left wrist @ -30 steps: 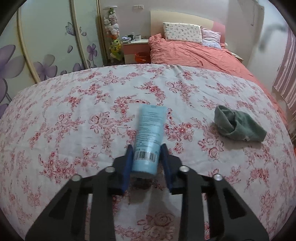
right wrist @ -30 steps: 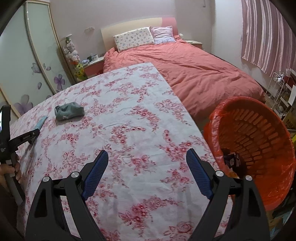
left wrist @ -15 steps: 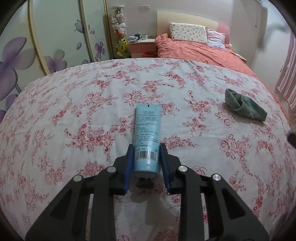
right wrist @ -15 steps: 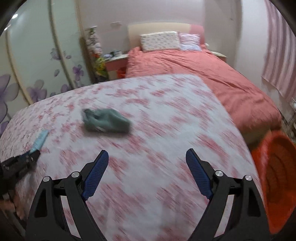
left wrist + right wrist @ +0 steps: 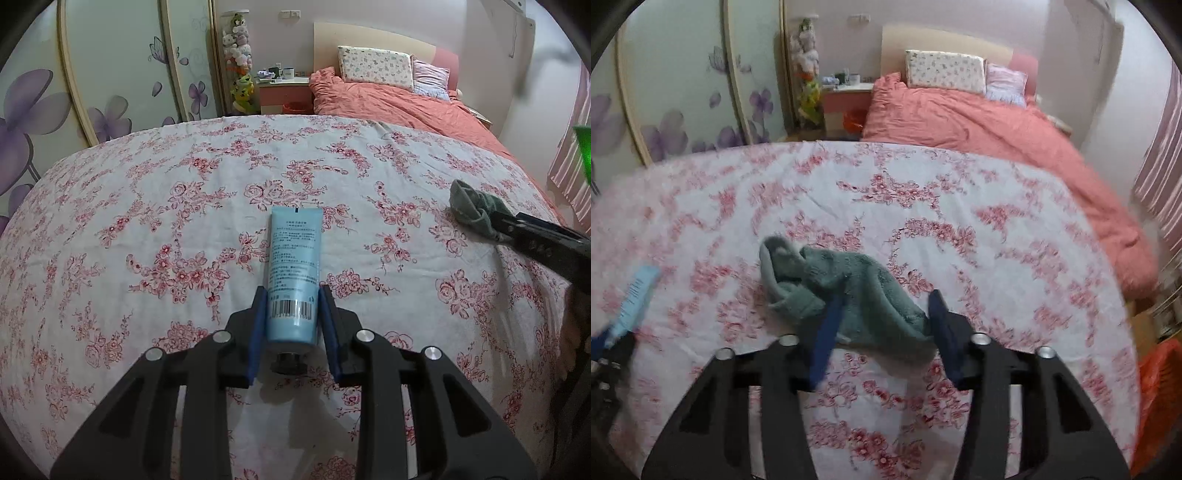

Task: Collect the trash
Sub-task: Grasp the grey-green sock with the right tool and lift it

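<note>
A: Left wrist view: the left tongs [image 5: 291, 317] are clenched on a blue tube [image 5: 294, 273], barcode end between the pads, black cap toward the camera, the tube stretching out over the floral sheet [image 5: 147, 221].

B: And at the right edge?

A: A green cloth [image 5: 476, 212] lies on the sheet, the right tongs [image 5: 498, 221] reaching into it.

B: Right wrist view?

A: Blurred. The right tongs [image 5: 882, 317] are closing around the cloth [image 5: 849, 288], which sits between the blue pads; firm contact cannot be told. The tube [image 5: 637, 291] shows far left, an orange basket [image 5: 1160, 387] at the right edge.
</note>
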`<state>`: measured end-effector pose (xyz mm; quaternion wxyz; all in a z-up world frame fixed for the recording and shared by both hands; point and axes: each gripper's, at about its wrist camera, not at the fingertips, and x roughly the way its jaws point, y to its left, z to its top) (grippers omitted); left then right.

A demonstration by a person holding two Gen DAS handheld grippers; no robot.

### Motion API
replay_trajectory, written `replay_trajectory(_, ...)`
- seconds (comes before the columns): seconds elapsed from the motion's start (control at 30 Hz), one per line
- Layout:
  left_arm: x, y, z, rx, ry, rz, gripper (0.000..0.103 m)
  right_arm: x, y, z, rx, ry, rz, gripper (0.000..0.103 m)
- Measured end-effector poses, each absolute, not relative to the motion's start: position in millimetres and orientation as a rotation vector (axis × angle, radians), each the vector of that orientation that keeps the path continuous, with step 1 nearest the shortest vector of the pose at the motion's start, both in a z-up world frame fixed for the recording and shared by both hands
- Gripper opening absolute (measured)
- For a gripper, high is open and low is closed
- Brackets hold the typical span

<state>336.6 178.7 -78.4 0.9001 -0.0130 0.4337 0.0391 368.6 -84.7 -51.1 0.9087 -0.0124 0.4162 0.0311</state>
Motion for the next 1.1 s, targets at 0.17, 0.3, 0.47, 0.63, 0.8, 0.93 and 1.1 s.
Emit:
replay_trajectory(0.17,336,179,-79,-0.027,0.898,0.081,0.029,341,-103,-45,0.041,0.878,0.071,0.012)
replay_trajectory(0.3,337,179,-79,-0.026,0.898,0.082,0.029,304,-118,-42,0.082,0.892,0.086,0.012)
replay_trajectory(0.47,337,179,-79,-0.026,0.898,0.082,0.029,255,-133,-37,0.128,0.892,0.121,0.021)
replay_trajectory(0.63,336,179,-79,-0.027,0.898,0.081,0.029,246,-135,-33,0.093,0.811,0.068,0.070)
replay_trajectory(0.8,337,179,-79,-0.025,0.898,0.082,0.030,266,-133,-41,0.071,0.817,0.035,0.070)
replay_trajectory(0.93,337,178,-78,-0.016,0.897,0.085,0.030,284,-128,-51,0.080,0.858,0.043,0.070)
replay_trajectory(1.1,338,178,-78,-0.024,0.899,0.087,0.032,288,-120,-54,0.029,0.863,0.048,0.063)
